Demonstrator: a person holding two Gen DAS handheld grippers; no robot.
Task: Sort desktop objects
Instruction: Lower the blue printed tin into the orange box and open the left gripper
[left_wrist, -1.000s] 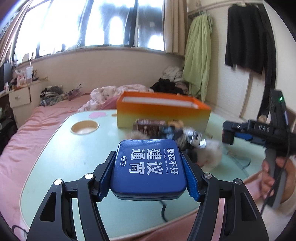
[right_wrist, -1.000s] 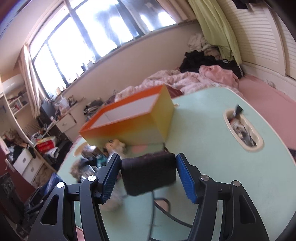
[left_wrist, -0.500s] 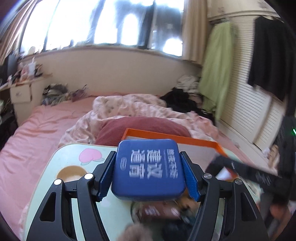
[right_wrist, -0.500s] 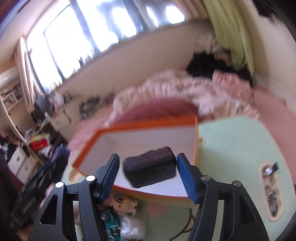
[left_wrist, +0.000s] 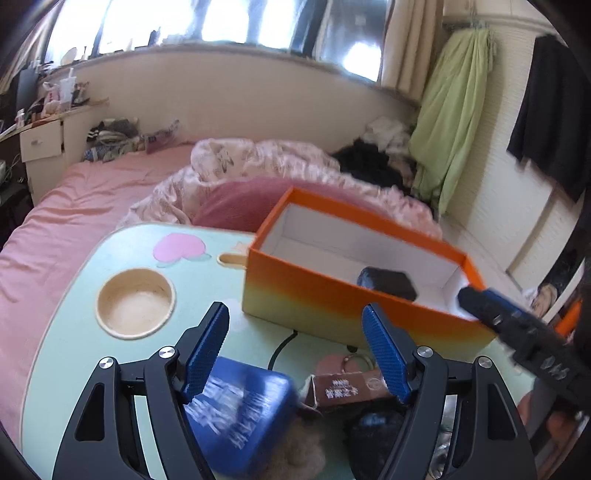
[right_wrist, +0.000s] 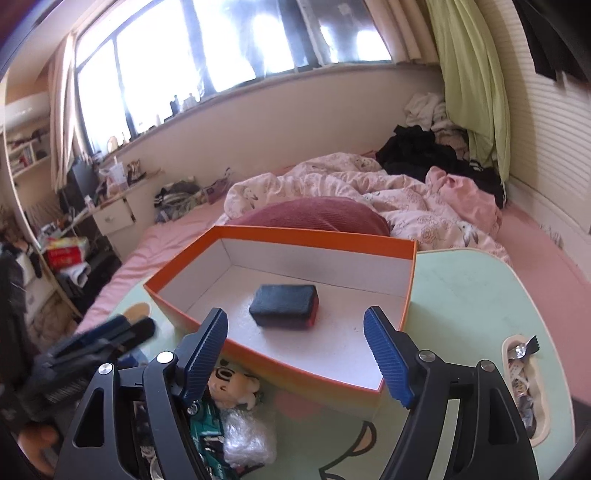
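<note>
The orange cardboard box (right_wrist: 280, 295) lies open-topped, its white floor mostly free around the dark soft-edged pouch (right_wrist: 283, 305). Right gripper (right_wrist: 295, 350) opens, empty, above its near rim. Left gripper (left_wrist: 295, 354) opens; the glossy blue tin (left_wrist: 240, 410), blurred, sits below, before the box.

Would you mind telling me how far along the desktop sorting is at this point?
Done: one black block lies inside the orange box.

In hand: nothing. The right gripper is opening, empty, over the box. The left gripper is opening too; the blue tin, blurred, sits below its pads, outside the box.

Left: the tin, brown packet, plush toy and plastic wrap on the green table.
</note>
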